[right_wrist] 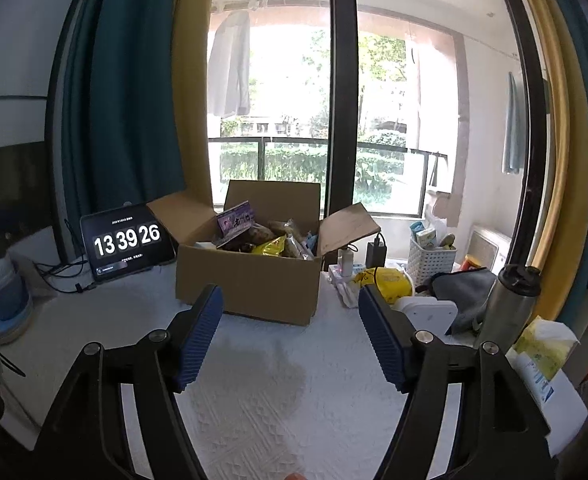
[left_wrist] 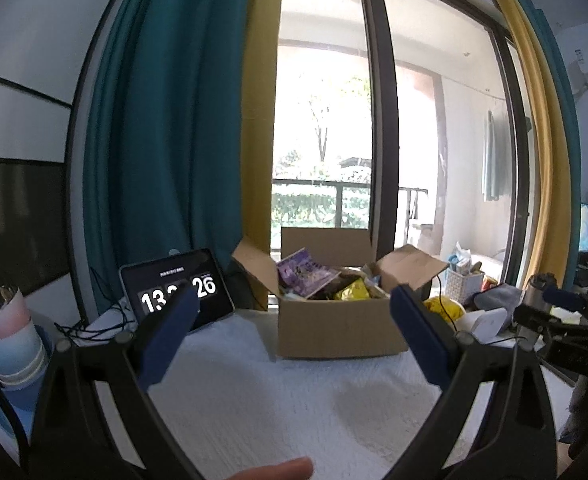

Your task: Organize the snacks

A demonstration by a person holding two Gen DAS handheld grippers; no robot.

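I have both grippers above the white cloth (right_wrist: 254,392), pointing at the box (right_wrist: 250,284), which stands open at the far middle of the table, in front of the window.

Left gripper (left_wrist: 294,312): jaws spread wide, nothing between the pads (left_wrist: 166,340). The box shows in the gap, well beyond the tips.

Right gripper (right_wrist: 292,312): jaws wide apart, nothing between them. Its pads (right_wrist: 198,340) hang over bare cloth, on the near side of the box and apart from it.

Box contents: snacks fill it to the rim. A purple packet (right_wrist: 236,220) stands up at the far left; a yellow packet (right_wrist: 272,246) lies near the middle. The rest are too jumbled to identify.

Surroundings: a tablet (right_wrist: 128,246) showing a clock leans left of the box. A white basket (right_wrist: 429,258) stands to the right, and a steel flask (right_wrist: 511,300) nearer on the right.
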